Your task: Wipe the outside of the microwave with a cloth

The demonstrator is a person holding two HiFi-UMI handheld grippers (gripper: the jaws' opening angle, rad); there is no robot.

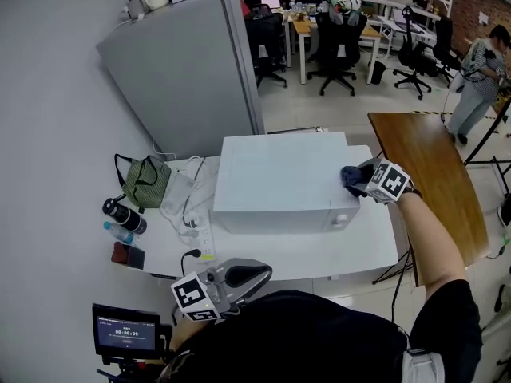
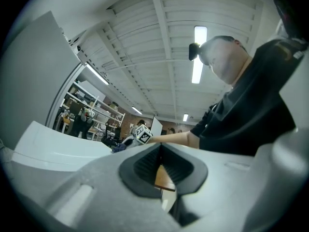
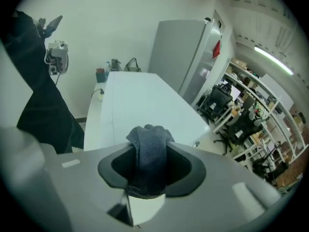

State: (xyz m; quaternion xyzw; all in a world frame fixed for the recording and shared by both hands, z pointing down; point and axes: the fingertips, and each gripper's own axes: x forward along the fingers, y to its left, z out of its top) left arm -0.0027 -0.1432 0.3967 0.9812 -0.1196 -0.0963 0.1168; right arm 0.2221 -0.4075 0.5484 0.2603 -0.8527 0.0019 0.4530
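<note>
A white microwave (image 1: pixel 279 182) stands on a white table (image 1: pixel 319 254). My right gripper (image 1: pixel 361 179) is shut on a dark blue cloth (image 1: pixel 350 177), which rests on the microwave's top near its right front corner. In the right gripper view the bunched cloth (image 3: pixel 150 151) fills the gap between the jaws, and the microwave top (image 3: pixel 140 105) stretches away beyond it. My left gripper (image 1: pixel 263 273) hangs low at the table's near edge, close to my body, shut with nothing in it. In the left gripper view its pads (image 2: pixel 145 166) meet, with the microwave (image 2: pixel 58 149) off to the left.
A grey fridge (image 1: pixel 192 70) stands behind the microwave. Left of it on the table are a green bag (image 1: pixel 146 182), bottles (image 1: pixel 124 218) and a power strip (image 1: pixel 204 242). A wooden table (image 1: pixel 435 174) is to the right. A person (image 1: pixel 479 70) stands far right. A small monitor (image 1: pixel 126 332) sits lower left.
</note>
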